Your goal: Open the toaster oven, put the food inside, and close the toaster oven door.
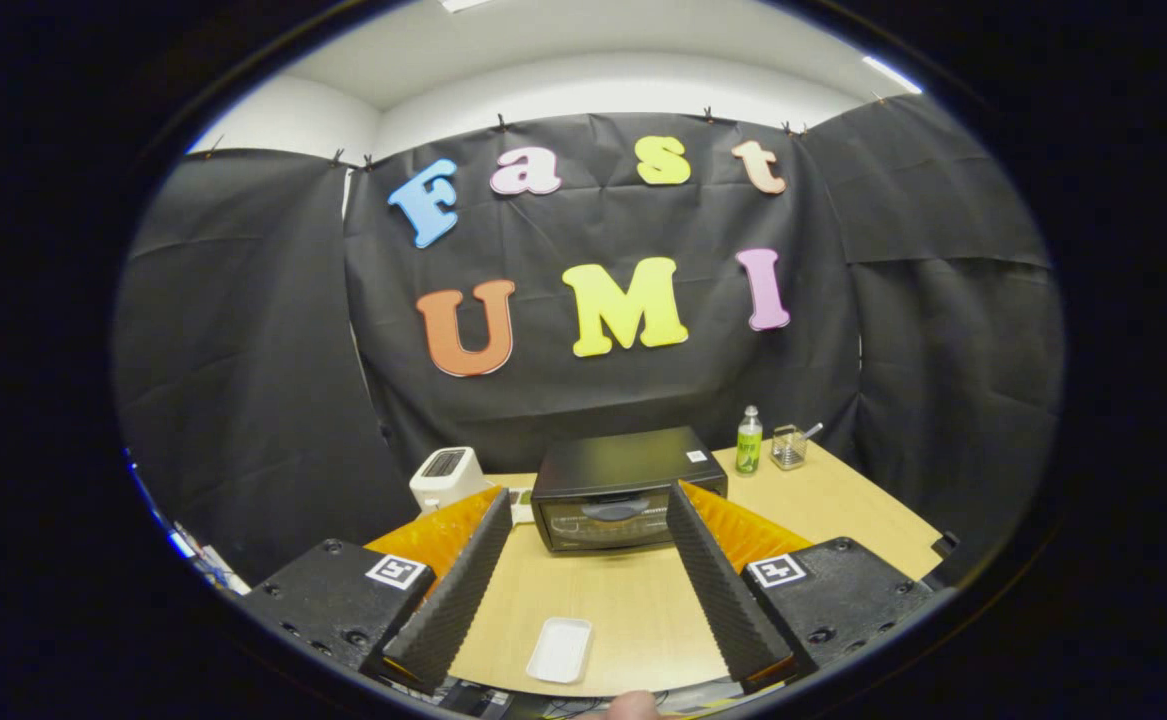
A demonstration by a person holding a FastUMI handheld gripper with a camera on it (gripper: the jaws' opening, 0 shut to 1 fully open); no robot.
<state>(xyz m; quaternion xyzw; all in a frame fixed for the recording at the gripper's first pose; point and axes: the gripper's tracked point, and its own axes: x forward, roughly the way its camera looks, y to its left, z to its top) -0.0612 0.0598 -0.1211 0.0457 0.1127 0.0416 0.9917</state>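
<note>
The jaws [588, 500] stand wide apart with nothing between them but open air, held high above a light wooden worktop [843, 510] that fills the lower middle of the frame. Just past the fingertips [498, 500], at the centre of the frame, sits a black box-shaped toaster oven with a glass front door [623, 490]; the door is closed, and something dark and round shows dimly behind the glass, too blurred to make out. To the left of the oven, partly hidden by the left finger, stands a white plastic slot toaster [446, 475]. To the right of the oven, near the worktop's far edge, a small green bottle with a white cap [749, 440] stands upright, and just beside it is a clear square holder with a utensil leaning out of it [790, 446]. Low in the frame, on the near part of the worktop between the two fingers, lies a small white rectangular tray [560, 650]; it looks empty.
</note>
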